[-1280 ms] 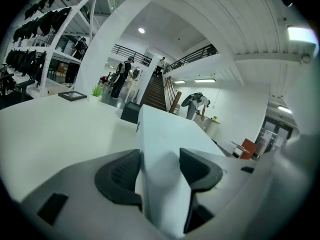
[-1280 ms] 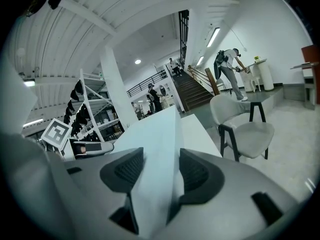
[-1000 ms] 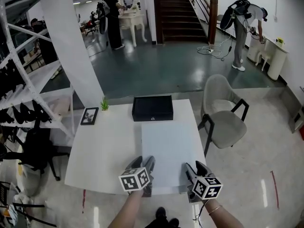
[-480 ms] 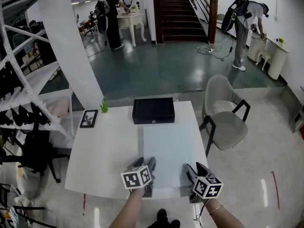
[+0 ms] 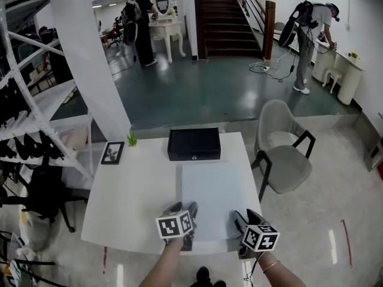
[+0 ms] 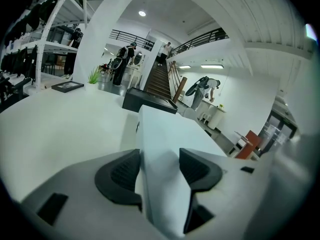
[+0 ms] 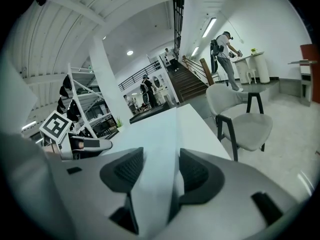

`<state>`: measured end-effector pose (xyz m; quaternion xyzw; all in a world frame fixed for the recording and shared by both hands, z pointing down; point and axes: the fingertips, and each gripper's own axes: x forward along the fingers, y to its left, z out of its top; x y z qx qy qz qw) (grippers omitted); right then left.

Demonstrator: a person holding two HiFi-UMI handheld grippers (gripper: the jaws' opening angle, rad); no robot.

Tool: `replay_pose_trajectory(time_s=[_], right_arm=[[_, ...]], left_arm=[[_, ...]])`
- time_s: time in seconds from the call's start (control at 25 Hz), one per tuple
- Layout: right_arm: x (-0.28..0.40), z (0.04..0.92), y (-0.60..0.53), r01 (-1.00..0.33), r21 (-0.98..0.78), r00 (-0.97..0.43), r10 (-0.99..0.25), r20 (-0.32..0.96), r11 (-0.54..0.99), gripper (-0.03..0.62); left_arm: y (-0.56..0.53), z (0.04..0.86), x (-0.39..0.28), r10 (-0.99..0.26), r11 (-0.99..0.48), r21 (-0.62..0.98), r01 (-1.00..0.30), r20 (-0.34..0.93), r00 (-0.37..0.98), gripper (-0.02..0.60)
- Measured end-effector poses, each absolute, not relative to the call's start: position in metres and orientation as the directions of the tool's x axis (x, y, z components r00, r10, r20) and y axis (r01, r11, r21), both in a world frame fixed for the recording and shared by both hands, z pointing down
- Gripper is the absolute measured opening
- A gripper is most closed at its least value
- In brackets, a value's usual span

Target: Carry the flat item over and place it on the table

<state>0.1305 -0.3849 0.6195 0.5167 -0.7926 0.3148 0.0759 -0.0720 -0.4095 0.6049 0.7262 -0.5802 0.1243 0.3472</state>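
The flat item is a large white board lying level over the right half of the white table. My left gripper is shut on the near left edge of the board, one pad on each face. My right gripper is shut on the near right corner, and the board runs away between its pads. Whether the board's underside touches the tabletop I cannot tell. Its far edge ends just short of a black box.
A framed picture and a small green plant stand at the table's far left. A grey armchair is close to the table's right side. White shelving stands to the left. People stand far off by the stairs.
Both grippers keep their hold on the board. Board and grippers have shifted only slightly over the right half of the table.
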Motion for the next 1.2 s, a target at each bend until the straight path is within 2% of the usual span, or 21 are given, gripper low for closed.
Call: replay_pose_trajectory(time_s=[0.76, 1.2], right_arm=[[0.128, 0.613, -0.384, -0.876, -0.387, -0.457, -0.753, 0.473, 0.288, 0.225], [0.142, 0.582, -0.366, -0.888, -0.326, -0.441, -0.798, 0.41, 0.324, 0.172]], left_arm=[[-0.408, 0.602, -0.075, -0.752, -0.057, 0.384, -0.922, 0.591, 0.293, 0.247], [-0.387, 0.565, -0.081, -0.819, -0.105, 0.336, -0.936, 0.505, 0.273, 0.243]])
